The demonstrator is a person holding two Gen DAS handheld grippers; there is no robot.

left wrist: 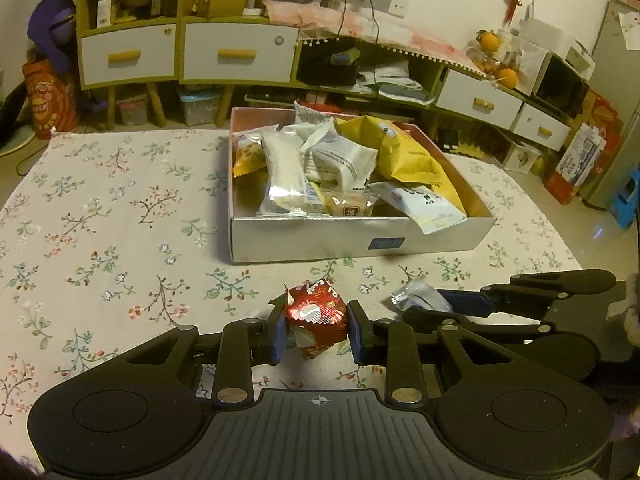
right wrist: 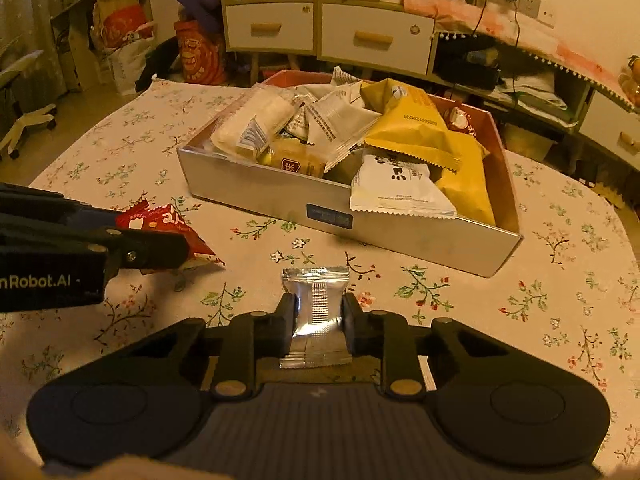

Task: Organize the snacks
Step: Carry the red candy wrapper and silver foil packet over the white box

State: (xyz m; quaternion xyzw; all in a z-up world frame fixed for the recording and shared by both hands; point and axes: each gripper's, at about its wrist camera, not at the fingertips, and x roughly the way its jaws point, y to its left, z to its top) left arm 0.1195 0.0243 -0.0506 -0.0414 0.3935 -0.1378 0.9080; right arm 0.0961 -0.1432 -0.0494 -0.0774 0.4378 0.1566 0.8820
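Floral tablecloth (left wrist: 100,208) under both jaws, left clamped on crinkled red packet (left wrist: 316,314), right on shiny silver sachet (right wrist: 316,312).

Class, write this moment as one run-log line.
left hand-held gripper: shut on red snack packet | right hand-held gripper: shut on silver packet | snack box: full, ahead on tablecloth

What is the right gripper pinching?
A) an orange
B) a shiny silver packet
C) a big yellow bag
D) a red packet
B: in the right wrist view the right gripper has its fingers closed against both sides of the shiny silver packet, while the red packet sits between the left gripper's fingers.
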